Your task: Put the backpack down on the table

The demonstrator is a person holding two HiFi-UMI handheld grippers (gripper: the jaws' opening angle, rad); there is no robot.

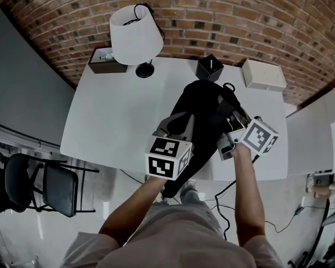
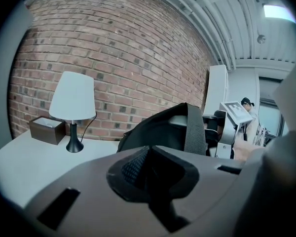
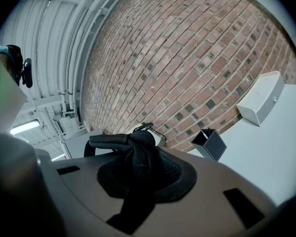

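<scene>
A black backpack hangs over the front part of the white table, and its lower end reaches past the table's front edge. My left gripper is at the bag's left side, shut on a fold of black mesh fabric. My right gripper is at the bag's right side, shut on a black padded strap. The left gripper view shows the bag's body and a grey webbing strap, with the right gripper behind it. Where the bag's bottom meets the table is hidden.
At the table's back stand a white lamp, a brown box, a black square holder and a white box. A black chair stands at the left on the floor. Cables lie at the right.
</scene>
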